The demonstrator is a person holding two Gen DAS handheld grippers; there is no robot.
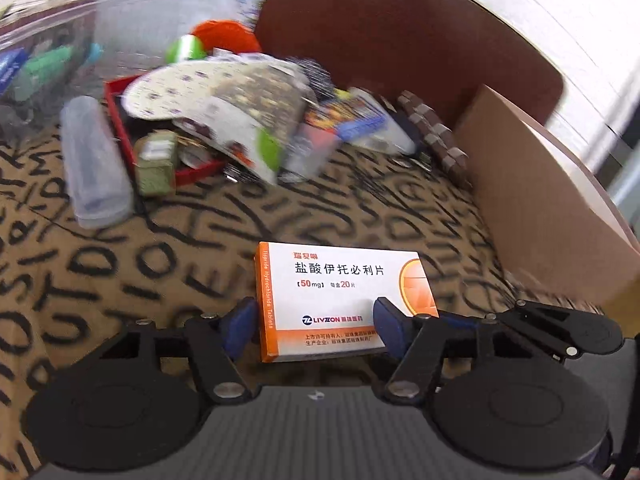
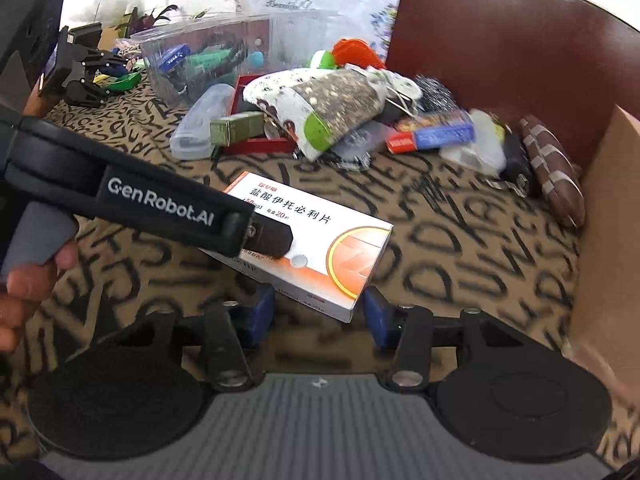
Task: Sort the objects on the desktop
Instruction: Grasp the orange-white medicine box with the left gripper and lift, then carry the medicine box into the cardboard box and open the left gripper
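A white and orange medicine box (image 1: 340, 300) is held above the lettered tablecloth. My left gripper (image 1: 316, 326) is shut on its near end, blue pads on both sides. In the right wrist view the same box (image 2: 320, 248) hangs in front of my right gripper (image 2: 318, 308), with the left gripper's black body (image 2: 160, 204) clamped on it from the left. My right gripper is open; its blue fingertips (image 2: 376, 312) sit just under the box's near edge, and I cannot tell if they touch it.
A heap of clutter lies beyond: a patterned pouch (image 2: 320, 100), a red tray (image 2: 260, 144), a clear case (image 2: 200, 120), a clear plastic bin (image 2: 208, 60) with items, a brown checked pouch (image 2: 552, 168). A cardboard box (image 2: 608, 220) stands at right, a dark red chair back (image 2: 500, 40) behind.
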